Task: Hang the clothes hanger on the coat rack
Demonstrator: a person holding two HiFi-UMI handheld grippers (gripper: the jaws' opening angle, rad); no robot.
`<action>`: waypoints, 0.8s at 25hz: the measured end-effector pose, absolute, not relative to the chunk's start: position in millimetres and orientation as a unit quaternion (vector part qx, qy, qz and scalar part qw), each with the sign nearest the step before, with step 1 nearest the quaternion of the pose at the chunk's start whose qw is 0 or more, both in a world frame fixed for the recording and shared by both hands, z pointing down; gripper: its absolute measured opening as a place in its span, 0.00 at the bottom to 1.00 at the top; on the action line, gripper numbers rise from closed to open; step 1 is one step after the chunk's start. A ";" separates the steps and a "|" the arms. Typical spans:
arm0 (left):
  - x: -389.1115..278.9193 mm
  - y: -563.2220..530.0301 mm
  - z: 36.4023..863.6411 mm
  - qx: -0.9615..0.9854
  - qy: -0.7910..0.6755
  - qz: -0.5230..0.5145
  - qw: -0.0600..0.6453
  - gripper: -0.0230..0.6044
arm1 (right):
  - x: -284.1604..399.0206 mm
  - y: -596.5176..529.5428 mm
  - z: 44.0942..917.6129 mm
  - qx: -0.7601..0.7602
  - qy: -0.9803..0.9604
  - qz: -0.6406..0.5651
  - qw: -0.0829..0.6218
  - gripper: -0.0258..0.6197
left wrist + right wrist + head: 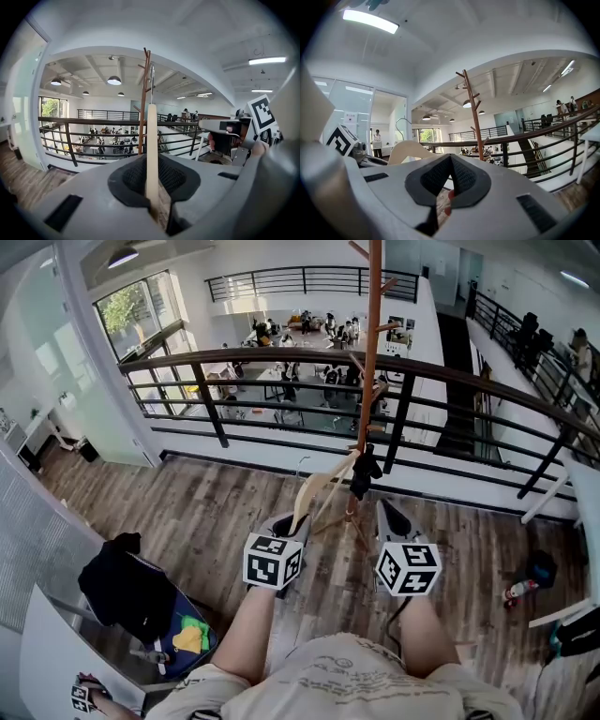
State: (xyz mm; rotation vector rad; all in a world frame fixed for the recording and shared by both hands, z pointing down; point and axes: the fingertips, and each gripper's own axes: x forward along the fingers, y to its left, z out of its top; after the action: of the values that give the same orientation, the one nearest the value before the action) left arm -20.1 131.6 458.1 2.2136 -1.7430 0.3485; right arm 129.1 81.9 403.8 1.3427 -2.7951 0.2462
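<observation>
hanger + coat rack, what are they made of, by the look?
Hanger: pale cream body with a matte, flat face, likely unfinished or lightly sealed wood. Its hook is thin grey wire with a slight shine, probably metal. Coat rack: reddish-brown pole and pegs, probably stained wood; painted metal can't be excluded.

There are two grippers, the left gripper (pixel 285 522) and the right gripper (pixel 389 515), one hanger (pixel 323 482), one coat rack (pixel 372 334), one railing (pixel 234 357) and one black garment (pixel 122 589).

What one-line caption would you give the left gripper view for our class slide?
Left gripper shut on a pale wooden hanger, hook up, brown coat rack standing beyond near the railing.
</observation>
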 end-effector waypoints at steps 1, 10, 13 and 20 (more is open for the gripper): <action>-25.1 130.0 458.2 0.772 -0.606 0.119 0.151 0.12 | 124.3 81.2 404.4 0.432 -0.898 0.078 0.016 0.04; -63.1 118.3 467.6 0.781 -0.594 0.105 0.162 0.12 | 93.7 78.8 416.8 0.448 -0.890 0.081 0.022 0.04; -71.6 115.1 472.4 0.780 -0.595 0.105 0.160 0.12 | 86.7 76.2 421.0 0.451 -0.889 0.076 0.028 0.04; -89.2 105.6 482.5 0.778 -0.597 0.112 0.161 0.12 | 73.2 67.1 425.5 0.453 -0.888 0.077 0.027 0.04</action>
State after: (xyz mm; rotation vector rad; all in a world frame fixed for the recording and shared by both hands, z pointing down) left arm -89.2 105.6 482.5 2.2202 -1.7059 0.3188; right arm 73.2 67.1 425.5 1.4002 -2.7410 0.2378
